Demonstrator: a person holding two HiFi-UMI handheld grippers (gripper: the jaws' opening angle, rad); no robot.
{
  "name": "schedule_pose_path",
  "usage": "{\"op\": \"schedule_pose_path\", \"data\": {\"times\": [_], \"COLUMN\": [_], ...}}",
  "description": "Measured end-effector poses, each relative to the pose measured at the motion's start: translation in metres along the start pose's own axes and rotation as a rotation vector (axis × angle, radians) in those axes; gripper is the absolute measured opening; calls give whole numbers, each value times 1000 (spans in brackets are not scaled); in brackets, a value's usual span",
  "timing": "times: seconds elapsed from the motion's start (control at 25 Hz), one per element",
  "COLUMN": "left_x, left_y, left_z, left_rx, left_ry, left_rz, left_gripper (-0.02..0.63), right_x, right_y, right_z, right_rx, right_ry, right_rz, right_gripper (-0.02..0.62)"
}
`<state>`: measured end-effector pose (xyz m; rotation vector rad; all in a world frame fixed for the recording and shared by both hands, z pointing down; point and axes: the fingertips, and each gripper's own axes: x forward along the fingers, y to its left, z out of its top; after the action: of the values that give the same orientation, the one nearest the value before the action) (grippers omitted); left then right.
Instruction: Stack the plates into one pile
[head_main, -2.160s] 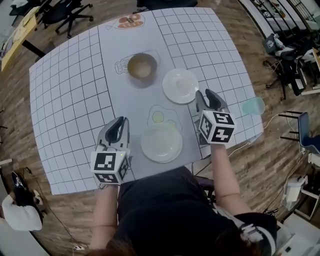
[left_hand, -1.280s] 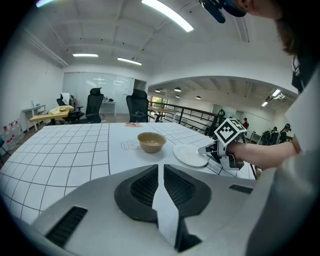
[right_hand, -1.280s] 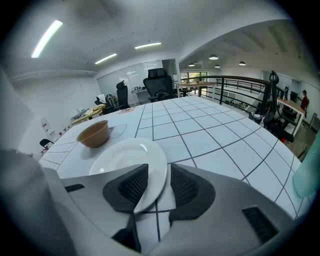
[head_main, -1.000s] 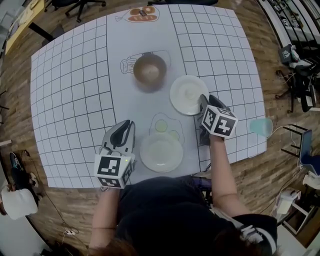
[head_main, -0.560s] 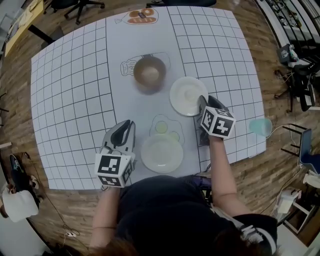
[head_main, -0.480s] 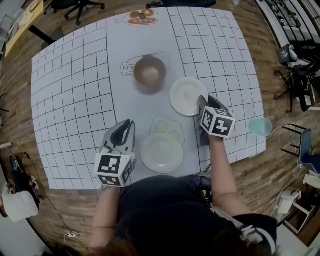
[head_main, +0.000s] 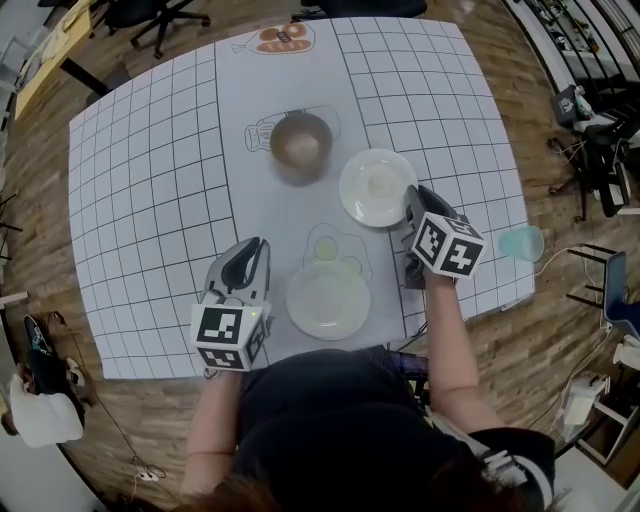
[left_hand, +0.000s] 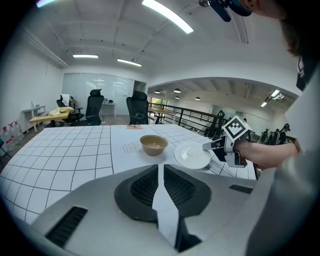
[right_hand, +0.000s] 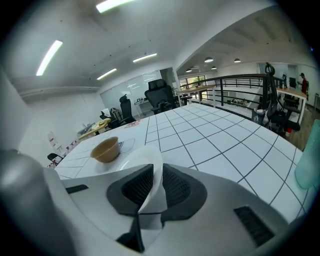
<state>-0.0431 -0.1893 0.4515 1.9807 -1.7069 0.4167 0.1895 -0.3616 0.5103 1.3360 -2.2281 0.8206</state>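
A white plate (head_main: 375, 185) lies right of centre on the gridded table. My right gripper (head_main: 412, 197) is at its near right edge. Its jaws have just been closing, and in the right gripper view the pads press on the plate's rim (right_hand: 136, 161). Seen from the left gripper view, the right gripper (left_hand: 212, 146) holds the white plate (left_hand: 191, 155) by its edge. A pale green plate (head_main: 327, 298) sits near the front edge. My left gripper (head_main: 247, 250) rests to its left, shut with nothing in it (left_hand: 161, 167).
A brown bowl (head_main: 301, 140) stands behind the plates on a printed jar outline. A pale teal cup (head_main: 520, 242) sits at the table's right edge, close to my right arm. An egg drawing (head_main: 335, 247) lies between the two plates. The table's front edge is just below both grippers.
The right gripper reached the white plate's near edge, closed on its rim and has risen slightly. The left gripper and the green plate have stayed put.
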Motion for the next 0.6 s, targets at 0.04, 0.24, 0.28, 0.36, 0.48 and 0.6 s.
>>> {"op": "schedule_pose_path", "data": {"times": [0.04, 0.24, 0.28, 0.36, 0.48, 0.6], "left_x": [-1, -6, -7, -10, -15, -22], "left_y": [-2, -4, -3, -2, -4, -4], "left_z": [0, 3, 4, 5, 3, 1], "left_rx": [5, 23, 22, 19, 20, 26], "left_ry": [-5, -32, -38, -47, -55, -61], "left_rz": [-7, -39, -44, -54, -73, -90], "left_gripper": [55, 55, 55, 55, 55, 55], "right_x": [-4, -24, -29, -38, -54, -69], "right_y": [2, 16, 21, 31, 46, 59], "right_z": [2, 7, 9, 13, 18, 18], "right_rx": [8, 62, 73, 96, 135, 145], "right_ry": [-11, -75, -90, -121, -162, -191], "right_rz": [5, 29, 37, 62, 113, 145], "right_gripper": [75, 55, 51, 43, 34, 29]}}
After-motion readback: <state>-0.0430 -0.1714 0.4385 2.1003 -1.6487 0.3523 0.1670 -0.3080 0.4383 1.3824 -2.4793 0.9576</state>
